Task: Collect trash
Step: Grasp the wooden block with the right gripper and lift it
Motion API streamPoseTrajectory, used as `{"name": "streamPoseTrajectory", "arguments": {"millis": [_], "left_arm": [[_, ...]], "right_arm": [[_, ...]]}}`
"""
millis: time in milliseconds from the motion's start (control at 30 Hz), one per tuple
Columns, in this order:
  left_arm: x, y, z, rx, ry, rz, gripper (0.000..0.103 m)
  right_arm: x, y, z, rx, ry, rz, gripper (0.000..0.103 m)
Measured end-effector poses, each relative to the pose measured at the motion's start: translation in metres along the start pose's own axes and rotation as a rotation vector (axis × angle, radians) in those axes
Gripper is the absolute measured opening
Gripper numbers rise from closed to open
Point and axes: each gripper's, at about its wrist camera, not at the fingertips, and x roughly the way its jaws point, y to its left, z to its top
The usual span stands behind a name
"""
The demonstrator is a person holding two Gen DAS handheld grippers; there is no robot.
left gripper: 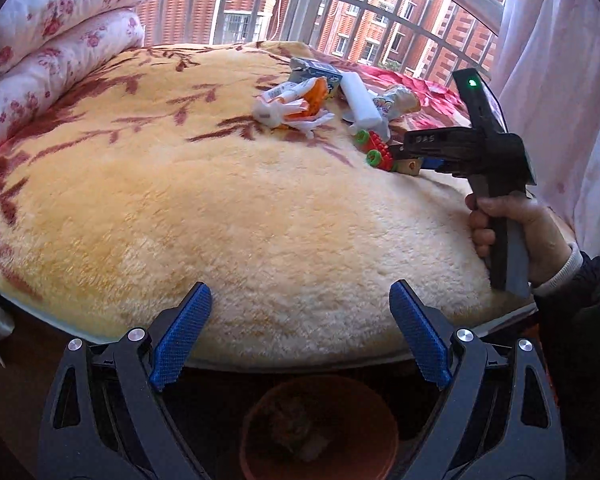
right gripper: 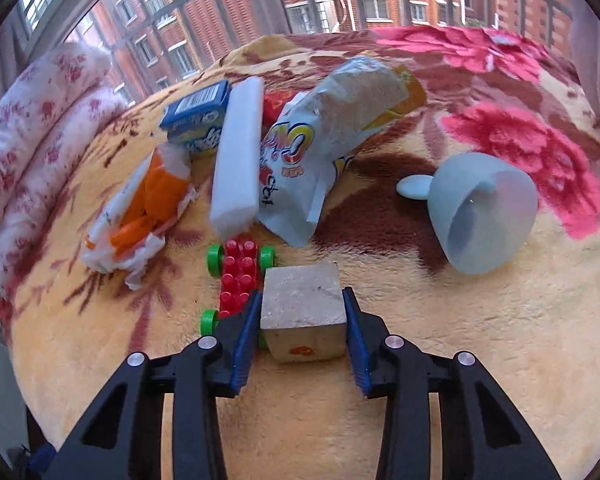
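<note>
— Across the left wrist view, what do you have?

— On my screen a plush yellow blanket [left gripper: 260, 216] with brown leaf prints covers the bed, and a rolled floral quilt [left gripper: 52, 52] lies at its far left. Behind it a barred window [left gripper: 260, 0] looks onto red brick buildings, with a pale curtain [left gripper: 559, 80] on the right. My left gripper [left gripper: 300, 316] hangs at the near edge of the bed, jaws spread wide with nothing between them. Below it on the floor stands a brown bin [left gripper: 319, 432]. The trash sits in a heap far across the blanket: an orange and white wrapper [left gripper: 296, 100] and a white foam strip [left gripper: 359, 100].

— And the right wrist view?

— My right gripper [right gripper: 303, 312] has its blue pads pressed on both sides of a wooden block [right gripper: 303, 304], which touches a red toy car [right gripper: 238, 276] with green wheels. Just beyond lie the foam strip, a snack bag [right gripper: 339, 120], the wrapper and a blue carton [right gripper: 196, 116]. A pale blue cup [right gripper: 483, 216] lies tipped over to the right, apart from the heap, on a pink flower print.
</note>
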Motion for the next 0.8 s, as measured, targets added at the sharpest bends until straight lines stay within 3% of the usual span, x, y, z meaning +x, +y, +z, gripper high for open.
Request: {"name": "streamPoseTrajectory", "arguments": {"millis": [133,367,500,667,800], "left_arm": [[0.005,-0.014,0.014,0.027,0.005,-0.002,0.088],[0.043,-0.057,0.058,0.076,0.065,-0.009,0.088],[0.071,-0.081,0.072,0.065,0.109,-0.040,0.088],[0.075,-0.105,0.062,0.113,0.104,-0.015,0.088],[0.081,-0.123,0.056,0.175,0.108,0.005,0.088]], "right_arm": [[-0.015,-0.009,-0.002,0.025,-0.038,0.047,0.038],[-0.090,-0.046,-0.031,0.053,-0.177,0.087,0.038],[-0.101,-0.069,-0.039,0.067,-0.159,0.085,0.038],[-0.095,-0.091,-0.055,0.029,-0.122,-0.009,0.038],[-0.088,-0.108,-0.067,0.064,-0.119,0.018,0.038]]}}
